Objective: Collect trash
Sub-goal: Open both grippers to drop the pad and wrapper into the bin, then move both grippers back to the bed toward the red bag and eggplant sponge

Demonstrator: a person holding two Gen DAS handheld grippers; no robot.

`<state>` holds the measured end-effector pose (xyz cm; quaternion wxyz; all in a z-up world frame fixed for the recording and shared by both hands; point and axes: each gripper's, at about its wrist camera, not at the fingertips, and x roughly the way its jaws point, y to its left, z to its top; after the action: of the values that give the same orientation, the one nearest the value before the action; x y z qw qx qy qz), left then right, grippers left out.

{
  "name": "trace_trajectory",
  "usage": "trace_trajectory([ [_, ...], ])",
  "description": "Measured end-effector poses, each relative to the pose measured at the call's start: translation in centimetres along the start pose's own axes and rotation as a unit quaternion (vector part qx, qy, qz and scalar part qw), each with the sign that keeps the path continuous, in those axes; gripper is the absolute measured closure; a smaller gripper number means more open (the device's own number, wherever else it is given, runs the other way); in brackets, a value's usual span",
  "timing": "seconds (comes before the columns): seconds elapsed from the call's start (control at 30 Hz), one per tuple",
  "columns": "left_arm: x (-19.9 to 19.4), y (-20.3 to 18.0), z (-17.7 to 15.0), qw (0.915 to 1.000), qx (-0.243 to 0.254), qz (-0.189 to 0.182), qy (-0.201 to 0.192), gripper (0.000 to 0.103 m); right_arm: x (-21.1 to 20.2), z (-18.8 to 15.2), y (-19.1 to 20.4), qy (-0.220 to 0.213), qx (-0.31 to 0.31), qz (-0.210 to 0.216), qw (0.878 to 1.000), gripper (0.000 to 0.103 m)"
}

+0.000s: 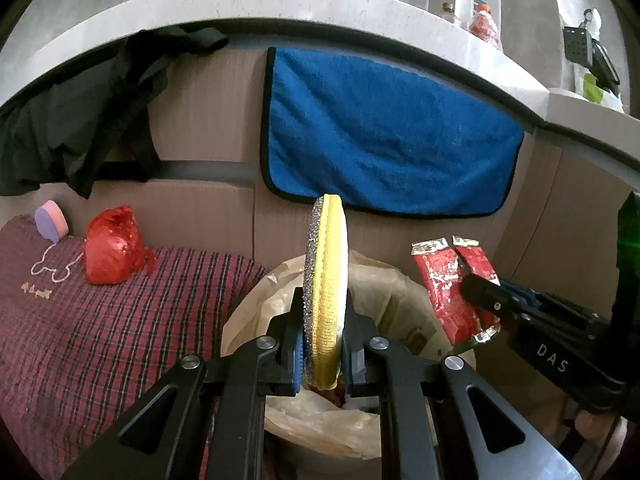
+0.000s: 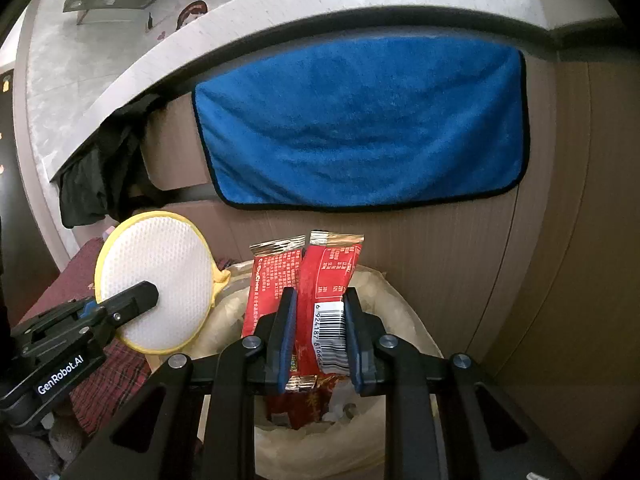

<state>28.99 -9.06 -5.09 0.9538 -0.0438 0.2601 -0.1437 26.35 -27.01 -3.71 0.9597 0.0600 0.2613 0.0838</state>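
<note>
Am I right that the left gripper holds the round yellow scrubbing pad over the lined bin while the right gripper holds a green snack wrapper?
Not quite: the snack wrapper in the right gripper is red, as the right wrist view shows. The left gripper does hold the round yellow scrubbing pad over the lined bin.

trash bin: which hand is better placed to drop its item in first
Right, marginally. The right gripper holds the red wrappers directly above the lined trash bin. The left gripper grips the round scrub pad over the bin's near-left rim.

Sponge [image 1: 325,292] left of wrappers [image 1: 452,284], both above bin [image 1: 404,292]; towel [image 1: 384,128] behind.
</note>
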Motion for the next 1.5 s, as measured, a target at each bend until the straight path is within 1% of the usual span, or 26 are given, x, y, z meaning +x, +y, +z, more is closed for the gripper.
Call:
trace_trajectory([
  [0.07, 0.2, 0.0, 0.1, 0.9999, -0.001, -0.012, 0.002, 0.087, 0.1, -0.1, -0.1, 0.002, 0.002, 0.001, 1.000, 0.081],
  [0.1, 0.2, 0.2, 0.1, 0.9997, -0.007, -0.024, -0.001, 0.085, 0.2, -0.2, -0.1, 0.005, 0.003, 0.003, 1.000, 0.079],
  [0.13, 0.1, 0.3, 0.1, 0.9994, -0.010, -0.034, -0.003, 0.076, 0.2, -0.2, -0.2, 0.005, 0.005, 0.007, 1.000, 0.077],
  [0.17, 0.1, 0.4, 0.2, 0.9993, -0.010, -0.036, -0.005, 0.069, 0.2, -0.3, -0.2, 0.005, 0.007, 0.011, 1.000, 0.075],
  [0.2, 0.0, 0.5, 0.3, 0.9993, -0.010, -0.036, -0.008, 0.061, 0.3, -0.4, -0.2, 0.005, 0.007, 0.010, 1.000, 0.068],
  [0.23, -0.2, 0.7, 0.4, 0.9992, -0.012, -0.038, -0.011, 0.057, 0.4, -0.4, -0.2, 0.003, 0.006, 0.007, 1.000, 0.063],
  [0.3, -0.3, 1.1, 0.6, 0.9991, -0.014, -0.038, -0.010, 0.057, 0.4, -0.5, 0.0, 0.001, 0.001, -0.003, 1.000, 0.061],
  [0.4, -1.0, 2.5, 1.3, 0.9993, -0.022, -0.027, -0.012, 0.057, 0.3, -0.5, 0.0, 0.004, 0.004, -0.002, 1.000, 0.061],
  [0.47, -1.8, 4.0, 1.9, 0.9993, -0.030, -0.016, -0.014, 0.057, 0.2, -0.3, 0.3, 0.004, 0.003, -0.002, 1.000, 0.061],
  [0.6, -3.8, 8.9, 3.0, 0.9982, -0.052, 0.018, -0.023, 0.057, -0.2, 0.3, 1.8, 0.002, -0.006, 0.009, 1.000, 0.060],
  [0.7, -5.3, 13.6, 3.6, 0.9955, -0.068, 0.059, -0.031, 0.057, 0.2, 0.9, 4.2, 0.000, -0.022, 0.027, 0.999, 0.060],
  [0.77, -6.3, 17.6, 3.9, 0.9912, -0.095, 0.085, -0.036, 0.057, 0.8, 1.3, 6.1, 0.001, -0.033, 0.043, 0.999, 0.059],
  [0.9, -7.7, 24.5, 3.6, 0.9823, -0.139, 0.119, -0.040, 0.056, 3.0, 2.1, 10.8, 0.012, -0.063, 0.070, 0.995, 0.059],
  [0.97, -8.0, 27.9, 3.3, 0.9778, -0.156, 0.136, -0.035, 0.055, 4.3, 2.3, 13.0, 0.023, -0.074, 0.084, 0.993, 0.059],
  [1.03, -8.3, 30.4, 2.7, 0.9745, -0.169, 0.145, -0.026, 0.055, 5.9, 2.4, 15.7, 0.036, -0.089, 0.097, 0.991, 0.059],
  [1.1, -8.7, 32.4, 2.2, 0.9728, -0.178, 0.147, -0.015, 0.055, 7.8, 2.6, 18.5, 0.049, -0.105, 0.109, 0.987, 0.059],
  [1.27, -9.7, 36.8, 1.6, 0.9744, -0.173, 0.144, 0.002, 0.055, 12.7, 3.4, 23.9, 0.074, -0.106, 0.138, 0.982, 0.059],
  [1.37, -10.0, 38.9, 1.6, 0.9741, -0.182, 0.135, 0.005, 0.055, 15.5, 3.3, 27.1, 0.071, -0.114, 0.123, 0.983, 0.059],
  [1.43, -10.1, 40.2, 1.6, 0.9736, -0.187, 0.132, 0.001, 0.055, 16.9, 3.1, 29.0, 0.070, -0.123, 0.123, 0.982, 0.059],
  [1.5, -9.6, 41.3, 1.9, 0.9730, -0.191, 0.130, 0.000, 0.054, 18.5, 3.0, 30.7, 0.069, -0.144, 0.113, 0.981, 0.058],
])
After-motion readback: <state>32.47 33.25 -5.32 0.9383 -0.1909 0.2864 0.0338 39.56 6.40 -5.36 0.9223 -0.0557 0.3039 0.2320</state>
